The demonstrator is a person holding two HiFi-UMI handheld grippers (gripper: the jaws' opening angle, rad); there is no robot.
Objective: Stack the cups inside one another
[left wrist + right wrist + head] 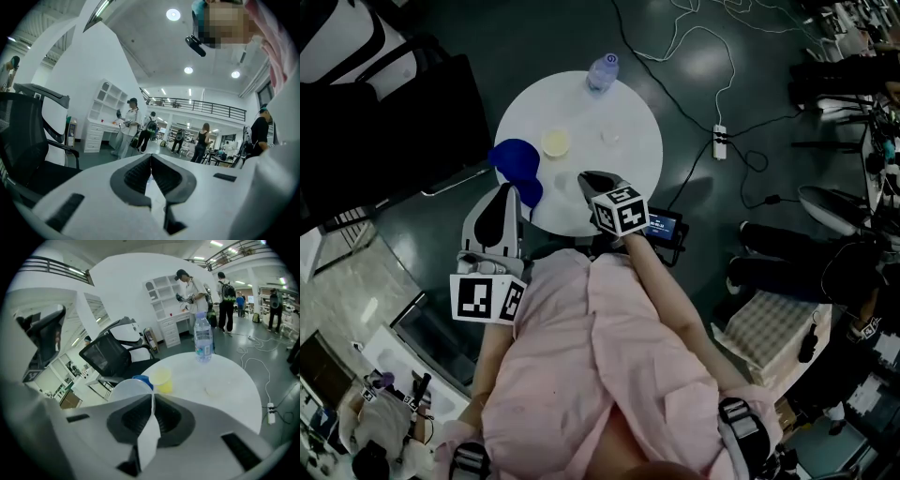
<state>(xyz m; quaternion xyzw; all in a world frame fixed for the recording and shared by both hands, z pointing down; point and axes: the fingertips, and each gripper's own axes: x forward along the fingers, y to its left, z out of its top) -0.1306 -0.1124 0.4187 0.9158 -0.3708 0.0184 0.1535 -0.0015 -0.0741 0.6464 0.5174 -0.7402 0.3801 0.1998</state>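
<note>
A big open office or lab: white shelves (160, 292) at top middle, a black office chair (108, 357), people (191, 284) standing, floor cables (255, 350).

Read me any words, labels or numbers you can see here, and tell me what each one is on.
Nothing readable.
Clear plastic water bottle: label too blurred to read.
Black-and-white marker cubes: square patterns, no letters.
Small dark screen: too small to read.

Unnested cups — yellow cup (555, 142), clear cup (610, 136), blue cup (514, 157), white cup (126, 388)
</note>
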